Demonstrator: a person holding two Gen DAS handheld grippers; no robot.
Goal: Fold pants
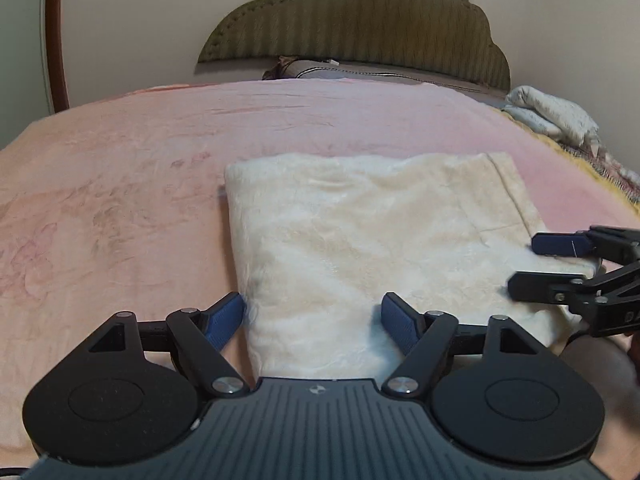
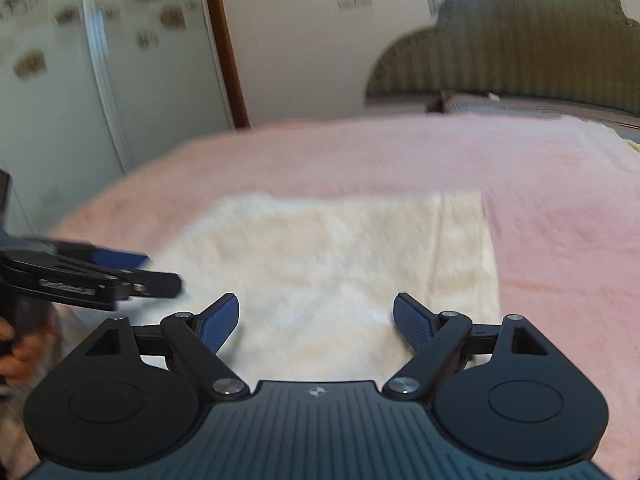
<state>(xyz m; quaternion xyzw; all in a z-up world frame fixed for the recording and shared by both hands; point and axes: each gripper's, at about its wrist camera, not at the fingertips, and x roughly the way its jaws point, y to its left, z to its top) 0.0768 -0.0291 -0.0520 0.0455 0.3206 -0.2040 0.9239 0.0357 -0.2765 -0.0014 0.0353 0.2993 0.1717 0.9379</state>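
Observation:
The cream fleece pants (image 1: 360,248) lie folded into a flat rectangle on the pink blanket; they also show in the right wrist view (image 2: 340,272). My left gripper (image 1: 314,318) is open and empty, its blue pads astride the near left corner of the fold. My right gripper (image 2: 316,320) is open and empty over the near edge of the fold. The right gripper (image 1: 524,264) shows from the side in the left wrist view at the fold's right edge. The left gripper (image 2: 160,270) shows at the left in the right wrist view.
A pink blanket (image 1: 120,200) covers the bed. An olive padded headboard (image 1: 356,20) and a grey pillow (image 1: 340,70) are at the far end. A folded pale quilt (image 1: 552,116) lies at the far right. A wardrobe door (image 2: 100,80) stands left of the bed.

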